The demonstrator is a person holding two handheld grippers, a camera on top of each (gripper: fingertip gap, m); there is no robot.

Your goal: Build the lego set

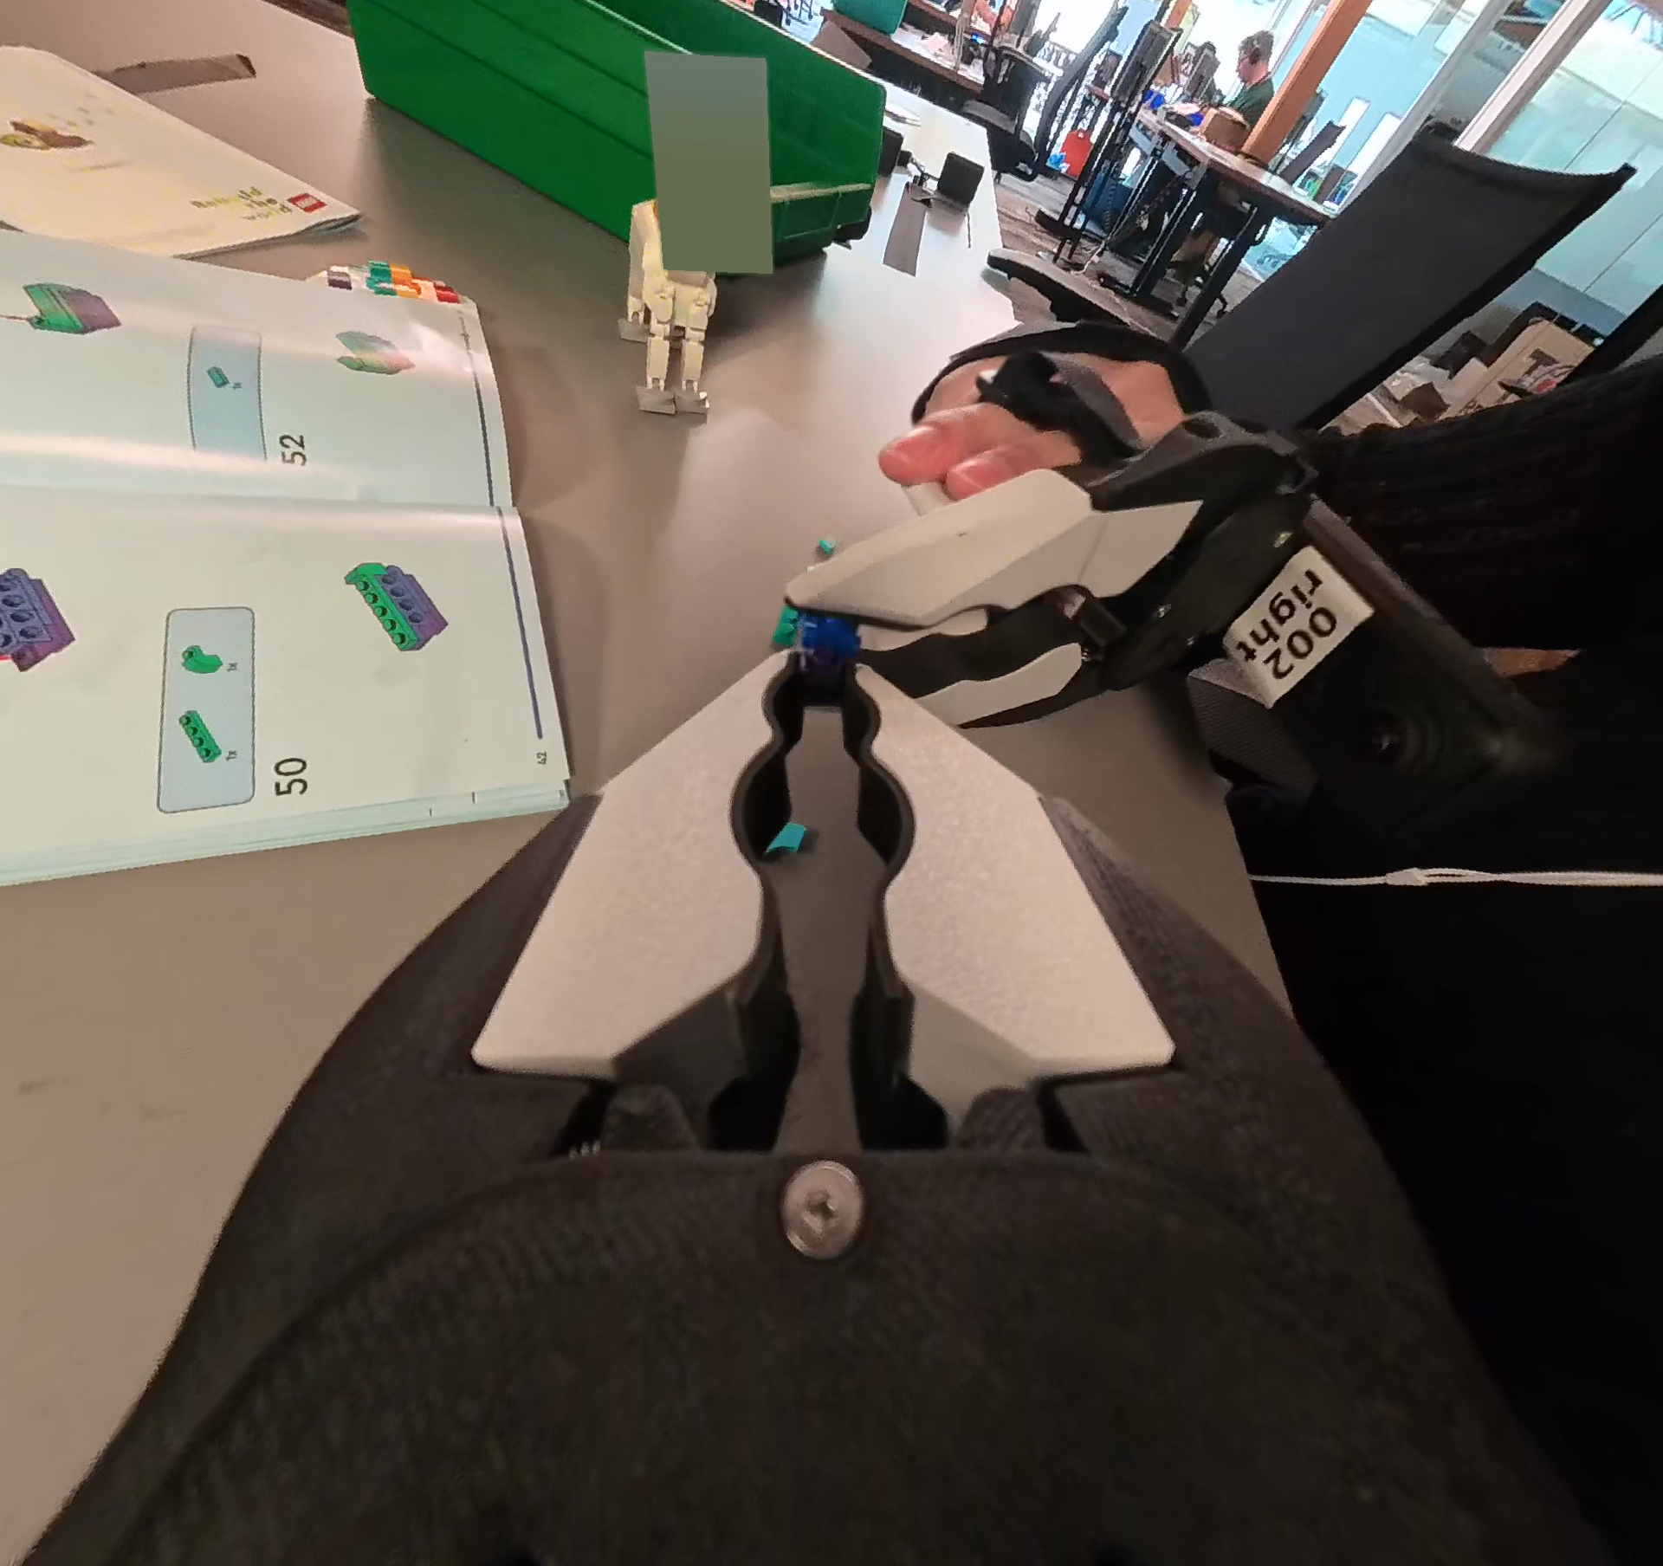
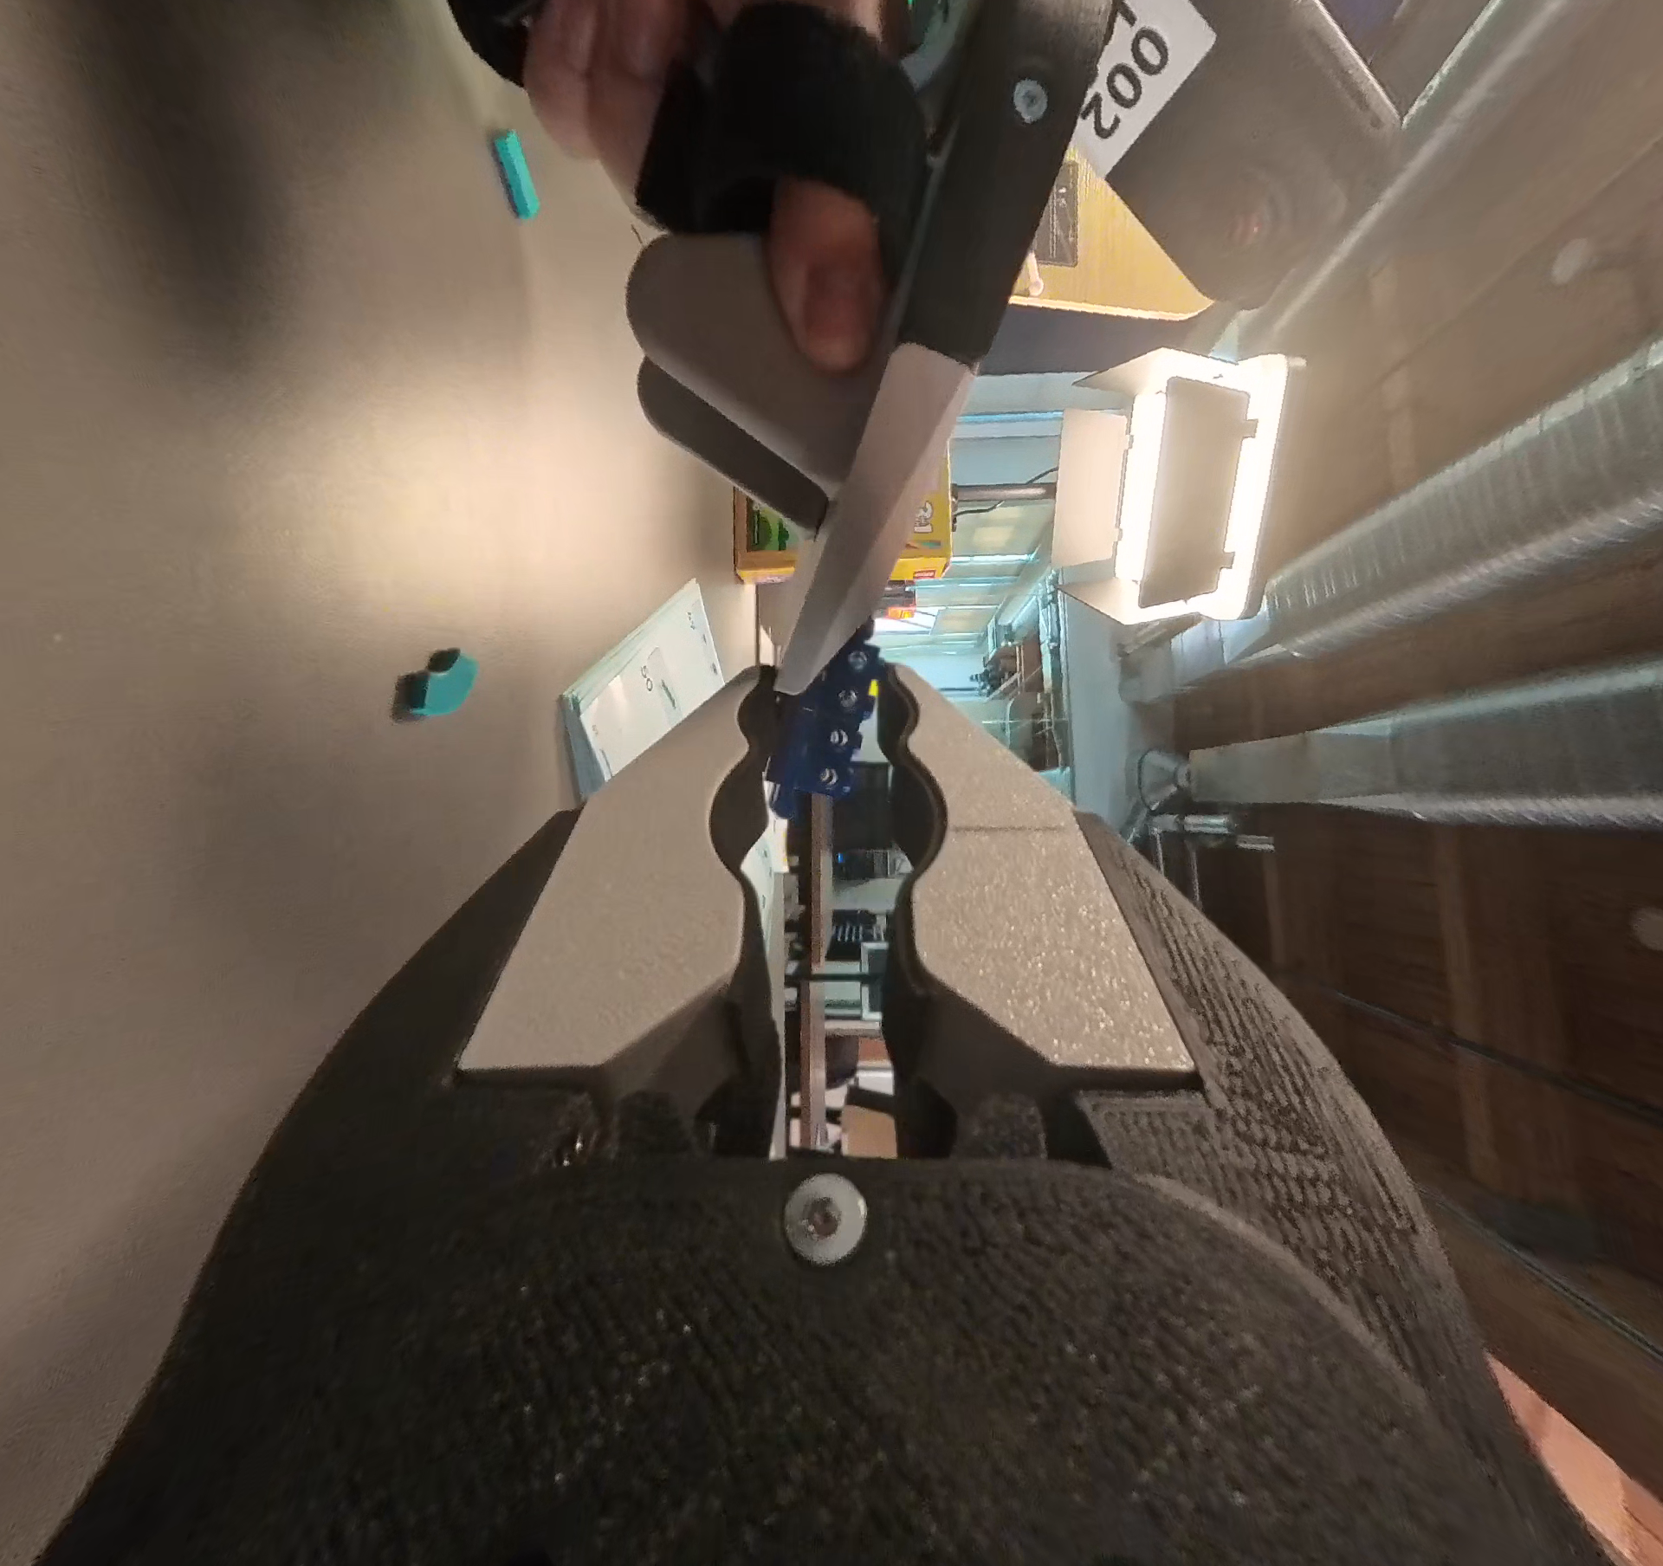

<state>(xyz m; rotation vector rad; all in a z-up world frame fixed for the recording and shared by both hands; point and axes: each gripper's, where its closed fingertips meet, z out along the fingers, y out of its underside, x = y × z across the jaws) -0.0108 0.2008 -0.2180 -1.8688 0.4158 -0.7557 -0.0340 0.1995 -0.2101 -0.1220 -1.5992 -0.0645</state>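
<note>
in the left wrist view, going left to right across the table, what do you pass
open instruction booklet → white lego figure → blue brick assembly pinched at the fingertips → right gripper coming in from the right, with the hand on it

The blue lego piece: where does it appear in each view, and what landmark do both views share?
Left wrist view: the blue lego piece sits just above centre, at the tips of the left gripper.
Right wrist view: it sits at centre, between the tips of the right gripper.
Shared landmark: the open booklet.
</note>
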